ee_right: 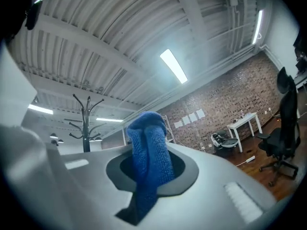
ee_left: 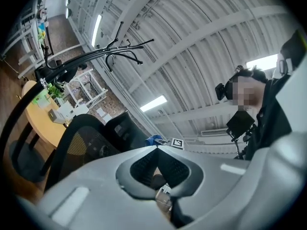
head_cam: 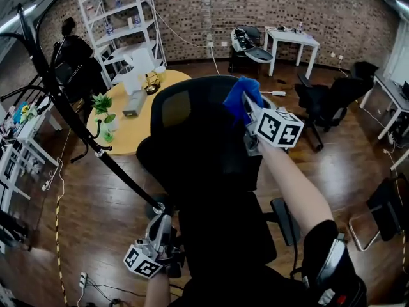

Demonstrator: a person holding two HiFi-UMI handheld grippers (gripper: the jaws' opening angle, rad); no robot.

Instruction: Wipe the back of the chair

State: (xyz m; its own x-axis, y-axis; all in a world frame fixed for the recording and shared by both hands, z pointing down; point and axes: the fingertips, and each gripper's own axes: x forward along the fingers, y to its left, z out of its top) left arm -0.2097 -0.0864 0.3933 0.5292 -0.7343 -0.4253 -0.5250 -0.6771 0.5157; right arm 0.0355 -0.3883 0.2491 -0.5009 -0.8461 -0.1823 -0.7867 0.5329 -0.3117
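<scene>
A black office chair with a mesh back (head_cam: 192,130) stands just in front of me, its back towards me. My right gripper (head_cam: 249,102) is shut on a bunched blue cloth (head_cam: 241,96), held at the top right edge of the chair back. In the right gripper view the cloth (ee_right: 151,150) fills the space between the jaws and hangs down past them. Low at the left, beside the chair's seat, my left gripper (head_cam: 162,226) is shut and holds nothing. It points upward; its own view shows the chair back (ee_left: 79,145) and the distant blue cloth (ee_left: 153,139).
A black coat rack (head_cam: 61,101) leans across the left side. Behind the chair is a round yellow table (head_cam: 128,136) with plants and boxes. White shelving (head_cam: 121,24), a white table (head_cam: 291,40) and other black chairs (head_cam: 326,101) line the brick wall.
</scene>
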